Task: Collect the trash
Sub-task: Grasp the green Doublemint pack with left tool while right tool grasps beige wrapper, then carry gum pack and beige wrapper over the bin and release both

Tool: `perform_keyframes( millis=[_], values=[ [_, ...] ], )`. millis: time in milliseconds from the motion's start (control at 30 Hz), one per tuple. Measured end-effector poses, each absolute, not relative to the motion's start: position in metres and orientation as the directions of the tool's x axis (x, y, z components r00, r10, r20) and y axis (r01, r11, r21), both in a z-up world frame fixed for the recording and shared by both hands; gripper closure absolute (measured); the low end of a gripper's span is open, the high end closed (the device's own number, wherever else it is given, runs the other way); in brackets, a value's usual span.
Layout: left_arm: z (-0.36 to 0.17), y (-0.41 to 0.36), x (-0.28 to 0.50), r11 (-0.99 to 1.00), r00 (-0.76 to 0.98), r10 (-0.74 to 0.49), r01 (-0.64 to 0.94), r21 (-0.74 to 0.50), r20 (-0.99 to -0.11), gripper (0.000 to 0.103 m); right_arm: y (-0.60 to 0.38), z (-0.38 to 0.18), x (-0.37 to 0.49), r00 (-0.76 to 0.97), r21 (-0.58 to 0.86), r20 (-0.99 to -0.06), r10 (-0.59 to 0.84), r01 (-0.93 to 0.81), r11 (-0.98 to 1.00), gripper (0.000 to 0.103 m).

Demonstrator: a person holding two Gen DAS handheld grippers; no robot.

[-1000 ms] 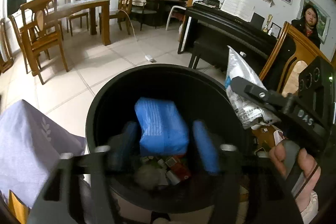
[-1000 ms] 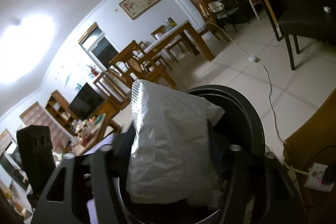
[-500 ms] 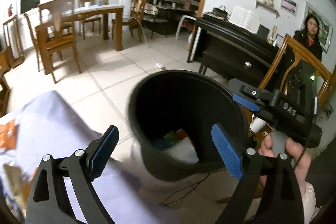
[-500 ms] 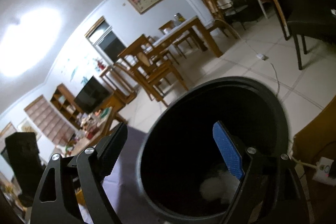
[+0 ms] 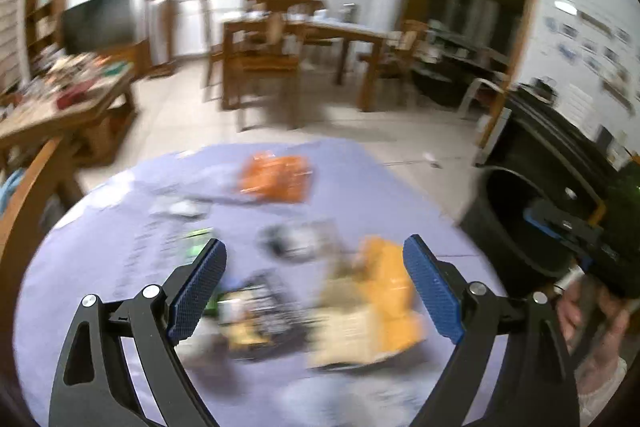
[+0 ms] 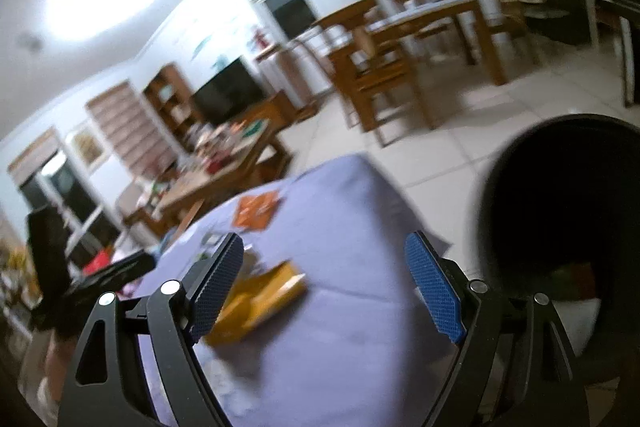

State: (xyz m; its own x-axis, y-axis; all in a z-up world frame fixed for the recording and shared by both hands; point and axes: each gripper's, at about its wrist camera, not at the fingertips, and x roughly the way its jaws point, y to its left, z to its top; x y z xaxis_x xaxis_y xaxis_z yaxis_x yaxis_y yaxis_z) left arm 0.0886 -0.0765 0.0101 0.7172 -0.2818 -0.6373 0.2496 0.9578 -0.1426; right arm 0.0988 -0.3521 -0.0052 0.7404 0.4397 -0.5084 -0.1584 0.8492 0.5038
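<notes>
Left wrist view shows our left gripper [image 5: 314,291] spread wide and empty over the purple cloth [image 5: 360,179] of the table. Just beyond its fingertips lies a yellow wrapper [image 5: 384,291], a little toward the right finger, with its long axis running away from us. A dark wrapper [image 5: 260,311] lies beside the yellow one on its left, and an orange packet [image 5: 276,177] sits well beyond it, toward the far edge of the cloth. The black bin [image 5: 504,227] stands off the cloth's right edge.

Our right gripper [image 6: 324,293] is likewise spread and carries nothing. From its view the yellow wrapper [image 6: 256,301] lies toward its left finger, and the bin [image 6: 560,211] is close on the right.

We judge the left gripper nearer and better lined up for the yellow wrapper. Motion blur leaves no brand or print readable.
</notes>
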Motion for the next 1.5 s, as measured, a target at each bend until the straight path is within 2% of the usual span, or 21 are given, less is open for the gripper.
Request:
perform_keyframes(
  millis=[67,233,367,500,600,667,800,933,1233,1500],
  values=[
    [0.002,-0.055,0.1,0.966,0.701,-0.256,0.211,-0.15,-0.665,0.014,-0.313,-0.005,0.11,0.695,0.498,-0.527,0.489,-0.214,0.84,0.028],
    [-0.027,-0.031,0.134,0.968,0.628,-0.246,0.193,-0.158,-0.738,0.015,-0.236,-0.013,0.135,0.585,0.472,-0.596,0.55,-0.299,0.829,0.035],
    [-0.046,-0.026,0.152,0.963,0.583,-0.261,0.217,-0.162,-0.77,0.03,-0.195,-0.025,0.156,0.509,0.455,-0.659,0.553,-0.315,0.833,0.04],
    [-0.062,-0.026,0.165,0.957,0.548,-0.272,0.242,-0.161,-0.791,0.039,-0.17,-0.038,0.174,0.46,0.432,-0.708,0.535,-0.317,0.844,0.043],
    [-0.066,-0.024,0.168,0.959,0.554,-0.26,0.243,-0.145,-0.791,0.052,-0.156,-0.045,0.182,0.435,0.406,-0.737,0.517,-0.327,0.853,0.05],
    [-0.066,-0.022,0.167,0.962,0.562,-0.249,0.237,-0.135,-0.789,0.06,-0.157,-0.049,0.184,0.432,0.382,-0.75,0.501,-0.336,0.861,0.062],
    [-0.066,-0.017,0.166,0.962,0.57,-0.253,0.232,-0.143,-0.781,0.069,-0.152,-0.052,0.182,0.432,0.358,-0.751,0.5,-0.37,0.857,0.067],
    [-0.066,-0.017,0.164,0.957,0.569,-0.276,0.241,-0.164,-0.775,0.072,-0.163,-0.05,0.181,0.452,0.356,-0.73,0.512,-0.387,0.85,0.071],
    [-0.028,-0.021,0.136,0.937,0.652,-0.345,0.288,-0.2,-0.676,0.072,-0.22,-0.006,0.148,0.601,0.447,-0.557,0.573,-0.365,0.817,0.071],
    [0.016,-0.07,0.112,0.901,0.69,-0.424,0.387,-0.196,-0.587,0.072,-0.311,0.018,0.112,0.725,0.488,-0.464,0.508,-0.269,0.83,0.071]
  ],
)
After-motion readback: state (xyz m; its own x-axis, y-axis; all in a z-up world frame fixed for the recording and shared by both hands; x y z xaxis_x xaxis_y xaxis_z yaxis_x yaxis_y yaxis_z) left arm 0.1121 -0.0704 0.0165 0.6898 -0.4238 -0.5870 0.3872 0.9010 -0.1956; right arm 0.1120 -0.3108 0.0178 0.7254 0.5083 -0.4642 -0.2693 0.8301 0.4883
